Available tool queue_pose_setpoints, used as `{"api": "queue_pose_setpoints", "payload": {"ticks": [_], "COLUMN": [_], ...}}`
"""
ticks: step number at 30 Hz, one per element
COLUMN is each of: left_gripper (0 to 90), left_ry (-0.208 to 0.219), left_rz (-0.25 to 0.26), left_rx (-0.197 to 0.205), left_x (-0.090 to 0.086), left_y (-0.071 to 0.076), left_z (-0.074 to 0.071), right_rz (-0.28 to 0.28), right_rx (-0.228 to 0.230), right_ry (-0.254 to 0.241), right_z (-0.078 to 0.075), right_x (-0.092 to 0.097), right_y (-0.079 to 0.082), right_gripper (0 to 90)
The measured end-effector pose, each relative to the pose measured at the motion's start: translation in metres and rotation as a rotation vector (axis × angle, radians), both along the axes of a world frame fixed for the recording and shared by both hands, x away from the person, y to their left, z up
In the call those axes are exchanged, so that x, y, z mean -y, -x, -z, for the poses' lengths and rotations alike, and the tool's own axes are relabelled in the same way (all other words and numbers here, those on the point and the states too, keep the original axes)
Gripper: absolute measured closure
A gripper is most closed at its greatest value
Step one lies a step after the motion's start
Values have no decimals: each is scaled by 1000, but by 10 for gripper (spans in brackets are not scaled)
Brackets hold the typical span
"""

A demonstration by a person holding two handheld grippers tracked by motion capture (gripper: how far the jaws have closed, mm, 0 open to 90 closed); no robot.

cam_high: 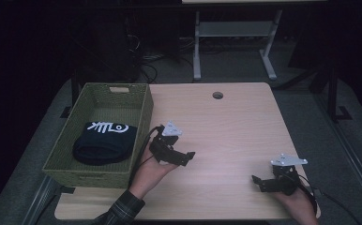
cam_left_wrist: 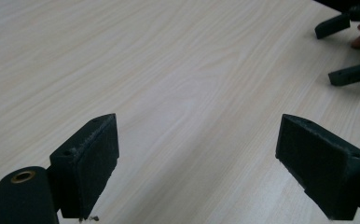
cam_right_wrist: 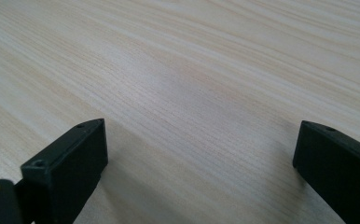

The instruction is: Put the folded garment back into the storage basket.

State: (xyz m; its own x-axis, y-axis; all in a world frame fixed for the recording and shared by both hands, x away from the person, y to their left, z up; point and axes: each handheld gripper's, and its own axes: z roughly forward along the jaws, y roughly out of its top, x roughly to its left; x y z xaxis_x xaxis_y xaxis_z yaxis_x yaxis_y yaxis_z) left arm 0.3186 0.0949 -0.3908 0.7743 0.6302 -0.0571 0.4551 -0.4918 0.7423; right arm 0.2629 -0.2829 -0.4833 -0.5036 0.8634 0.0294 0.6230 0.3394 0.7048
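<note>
Big light wood table (cam_high: 235,126) takes up most of it; woven green basket (cam_high: 137,123) sits on its left edge with a folded black cloth (cam_high: 105,143) inside, white print on top, maybe lettering; left gripper (cam_high: 184,158) just beside the basket, jaws spread wide over bare wood; right gripper (cam_high: 259,183) near the front right corner, also wide open and empty.

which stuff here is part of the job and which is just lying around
In the job:
- left gripper, open, empty
- right gripper, open, empty
- black cloth, folded, lying in the basket
- green basket, at the table's left side

Lying about:
- table hole
- white desk frame behind the table
- floor cables
</note>
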Motion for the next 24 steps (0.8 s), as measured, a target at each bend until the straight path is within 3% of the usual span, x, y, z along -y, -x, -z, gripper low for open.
{"api": "queue_pose_setpoints", "payload": {"ticks": [12,14,24], "left_gripper": [129,129,129], "left_ry": [-9,-39,-90], "left_rz": [-3,2,7], "left_rx": [13,4,-38], "left_x": [8,10,18], "left_y": [3,3,0], "left_z": [40,50,81], "right_rz": [0,0,0], "right_rx": [0,0,0], "right_ry": [0,0,0], "right_z": [0,0,0], "right_x": [0,0,0], "right_y": [0,0,0], "right_gripper": [27,27,27]}}
